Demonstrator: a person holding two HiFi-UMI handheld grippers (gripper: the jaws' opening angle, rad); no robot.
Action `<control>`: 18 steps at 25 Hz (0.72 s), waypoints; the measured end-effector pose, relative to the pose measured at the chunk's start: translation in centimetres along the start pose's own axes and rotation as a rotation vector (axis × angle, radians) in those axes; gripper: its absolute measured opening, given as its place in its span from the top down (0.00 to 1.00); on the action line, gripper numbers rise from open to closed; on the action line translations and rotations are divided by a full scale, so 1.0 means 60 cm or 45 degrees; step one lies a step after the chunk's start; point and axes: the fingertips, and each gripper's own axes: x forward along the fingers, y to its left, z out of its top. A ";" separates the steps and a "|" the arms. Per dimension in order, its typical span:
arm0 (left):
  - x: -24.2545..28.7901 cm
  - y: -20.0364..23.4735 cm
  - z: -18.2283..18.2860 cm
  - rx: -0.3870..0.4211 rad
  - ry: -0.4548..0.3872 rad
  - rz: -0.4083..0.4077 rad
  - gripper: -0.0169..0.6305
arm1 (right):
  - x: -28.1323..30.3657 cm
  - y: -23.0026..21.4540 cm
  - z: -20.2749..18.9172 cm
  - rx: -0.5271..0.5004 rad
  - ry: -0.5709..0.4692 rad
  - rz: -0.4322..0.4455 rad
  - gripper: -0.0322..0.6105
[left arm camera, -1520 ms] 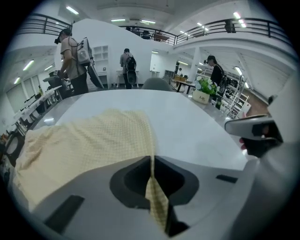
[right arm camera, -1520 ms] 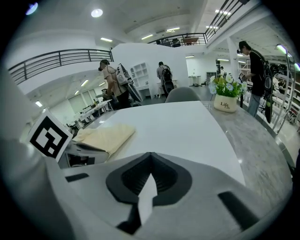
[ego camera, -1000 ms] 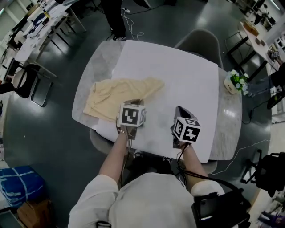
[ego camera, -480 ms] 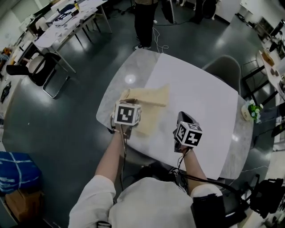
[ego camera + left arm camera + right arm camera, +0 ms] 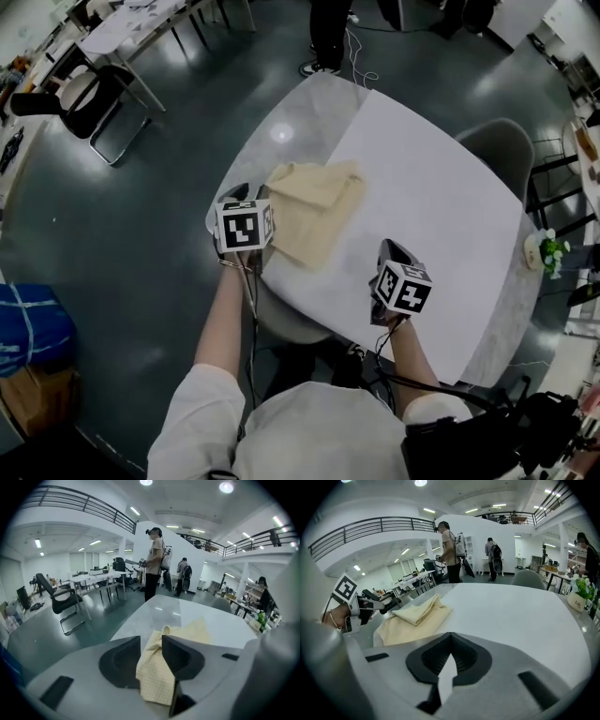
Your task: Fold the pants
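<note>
Desk (image 5: pixel 286 122) space was mostly taken up by a white sheet (image 5: pixel 441 206), and the pants (image 5: pixel 314 211) lay at its near left corner. They were folded into a pale yellow stack, with a smaller upper layer sitting askew on a wider lower one, close to the rim. The left tongs (image 5: pixel 151 641) stood at that corner; their jaws had just been opening and were now wide, with a fold of the cloth hanging loose between them rather than pinched. The right tongs (image 5: pixel 450 639) were closed tip to tip on nothing, well apart from the pants over the near side of the sheet. The step in hand looked like letting go after a fold. To do it well, the left tongs would need to back straight out along their own jaws, so the cloth slipped free without snagging, dragging the layers open or pulling them over the rim. The sheet to the right and beyond lay bare, offering the most room. A small flower pot (image 5: pixel 544 251) stood at the far right edge, well clear.
</note>
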 end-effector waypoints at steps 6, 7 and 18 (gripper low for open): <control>-0.020 -0.040 -0.041 0.004 0.024 -0.026 0.78 | -0.021 0.006 0.009 -0.032 -0.024 0.041 0.96; -0.021 -0.053 -0.046 0.030 0.018 -0.054 0.78 | -0.026 0.005 0.010 -0.038 -0.028 0.046 0.96; 0.059 -0.209 -0.083 1.004 0.071 -0.374 0.78 | -0.017 -0.054 -0.037 0.040 0.007 -0.016 0.96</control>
